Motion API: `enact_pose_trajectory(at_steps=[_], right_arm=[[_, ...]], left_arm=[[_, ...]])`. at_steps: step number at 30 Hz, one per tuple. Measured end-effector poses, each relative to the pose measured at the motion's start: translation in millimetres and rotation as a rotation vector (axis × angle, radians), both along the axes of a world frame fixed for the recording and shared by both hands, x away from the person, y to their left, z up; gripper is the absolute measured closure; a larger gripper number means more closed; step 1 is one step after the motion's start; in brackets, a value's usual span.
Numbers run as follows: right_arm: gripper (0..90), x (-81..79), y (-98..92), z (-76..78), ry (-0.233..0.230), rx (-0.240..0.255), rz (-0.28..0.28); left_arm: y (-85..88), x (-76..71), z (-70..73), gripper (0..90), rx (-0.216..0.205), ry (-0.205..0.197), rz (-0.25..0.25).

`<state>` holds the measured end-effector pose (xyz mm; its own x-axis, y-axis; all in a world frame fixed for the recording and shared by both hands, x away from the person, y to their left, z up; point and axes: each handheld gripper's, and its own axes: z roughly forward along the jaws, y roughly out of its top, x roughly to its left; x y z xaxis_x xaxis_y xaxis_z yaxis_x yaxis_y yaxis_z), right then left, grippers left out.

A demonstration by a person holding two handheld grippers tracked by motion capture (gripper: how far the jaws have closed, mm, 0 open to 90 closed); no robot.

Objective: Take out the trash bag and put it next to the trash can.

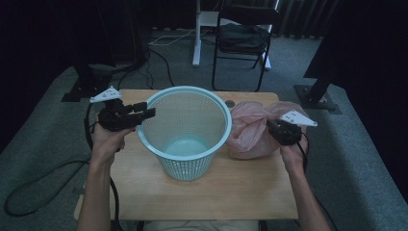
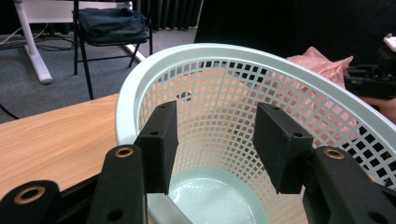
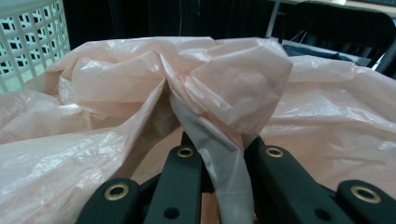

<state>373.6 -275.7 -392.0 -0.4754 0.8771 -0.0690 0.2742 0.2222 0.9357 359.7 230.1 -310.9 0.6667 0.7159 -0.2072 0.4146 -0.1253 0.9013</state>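
Looking down and forward from above the person's side, taking in the whole table (image 1: 202, 192) and the floor beyond. Riding on the left gripper (image 2: 215, 135), peering close over the basket (image 2: 196, 60) rim, catching the pink bag (image 2: 327, 63) beyond. Riding on the right gripper (image 3: 219, 154), pressing close against the bag, glimpsing the basket wall at upper left.

A light-brown rectangular wooden tabletop (image 1: 192, 192) stands on grey carpeted floor (image 1: 365, 159) in dim light. Beyond the tabletop's far edge stands a black metal-framed folding chair (image 1: 240, 43) with dark folded cloth on its seat. Just left of the chair rises a white metal desk leg (image 1: 197, 33). Black cables (image 1: 159, 62) trail over the carpet left of that leg. Dark curtains (image 1: 308, 17) hang behind the chair.
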Motion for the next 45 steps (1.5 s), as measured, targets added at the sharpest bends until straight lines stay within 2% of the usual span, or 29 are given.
enact_pose_trajectory(at_steps=[5, 6, 8, 17, 24, 27, 30, 31, 45], right_arm=[[83.8, 1.2, 0.7, -2.1, 0.022, -0.007, 0.004], [83.4, 2.7, 1.4, -4.0, 0.049, -0.013, 0.007], [83.1, 3.5, 1.9, -5.0, 0.065, -0.017, 0.013], [82.2, 5.0, 4.4, -8.2, 0.116, -0.038, 0.028], [81.2, 4.4, 7.1, -7.0, 0.163, -0.064, 0.044], [80.4, 4.0, 9.3, -5.2, 0.200, -0.084, 0.060], [80.3, 3.8, 9.6, -4.9, 0.206, -0.087, 0.063], [78.1, 3.5, 10.1, -4.8, 0.224, -0.090, 0.073], [61.2, -5.6, 3.5, 3.3, 0.237, -0.097, 0.124]], left_arm=[[0.4, -0.4, 0.3, 50.2, -0.004, -0.001, -0.002], [0.8, -0.4, 0.3, 50.2, -0.005, -0.001, -0.002], [0.8, -0.4, 0.3, 50.2, -0.005, 0.000, -0.001], [0.6, -0.3, 0.0, 50.1, -0.004, 0.002, -0.003], [0.7, -0.4, 0.0, 50.1, -0.005, 0.002, -0.003], [0.7, -0.3, -0.2, 50.1, -0.004, 0.003, -0.003], [0.8, -0.4, -0.1, 50.0, -0.006, 0.004, -0.002], [1.0, -0.5, -0.1, 50.0, -0.006, 0.004, -0.002], [0.9, -0.6, 0.0, 50.0, -0.006, 0.004, -0.001]])
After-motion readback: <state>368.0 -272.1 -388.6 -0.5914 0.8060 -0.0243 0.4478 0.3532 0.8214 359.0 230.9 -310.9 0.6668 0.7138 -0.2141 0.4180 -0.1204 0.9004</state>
